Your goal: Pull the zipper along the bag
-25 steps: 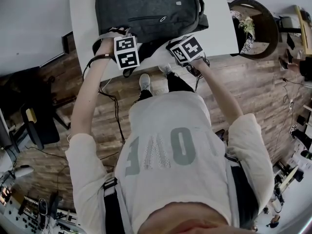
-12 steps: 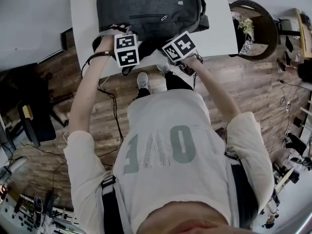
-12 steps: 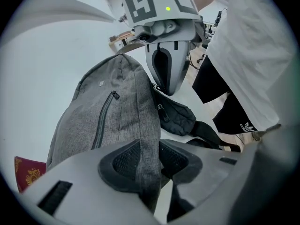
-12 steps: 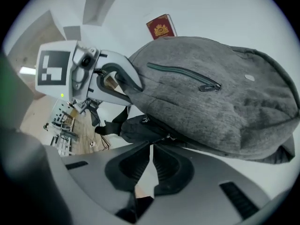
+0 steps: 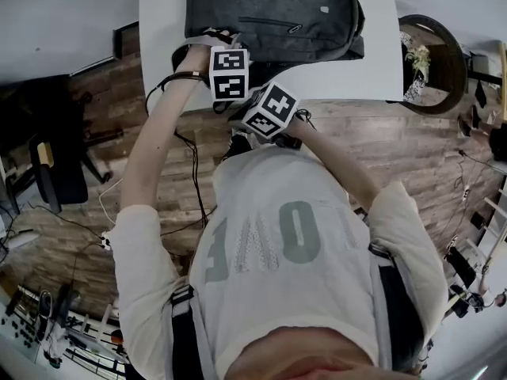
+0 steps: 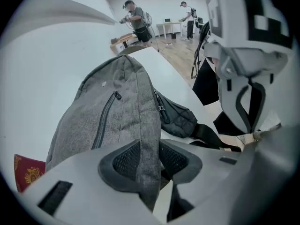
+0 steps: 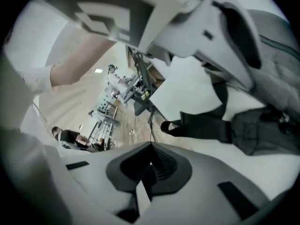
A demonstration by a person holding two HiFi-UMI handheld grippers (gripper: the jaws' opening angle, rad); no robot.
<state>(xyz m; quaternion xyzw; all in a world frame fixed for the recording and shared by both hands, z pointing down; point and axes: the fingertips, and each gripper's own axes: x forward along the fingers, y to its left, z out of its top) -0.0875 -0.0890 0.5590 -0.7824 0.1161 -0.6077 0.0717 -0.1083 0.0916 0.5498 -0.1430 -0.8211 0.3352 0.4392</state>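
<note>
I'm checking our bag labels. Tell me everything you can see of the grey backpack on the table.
The grey felt-like fabric backpack lies flat on the white table, front up. Its front pocket zipper looks closed, with a small pale label nearby. Black padded straps trail toward the table's near edge. The left gripper pinches a fold of its fabric.

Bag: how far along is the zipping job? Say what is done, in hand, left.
Done: left gripper clamps the bag's fabric. In hand: right gripper is shut on nothing, off the bag. Left: grip the zipper pull and draw it along.
</note>
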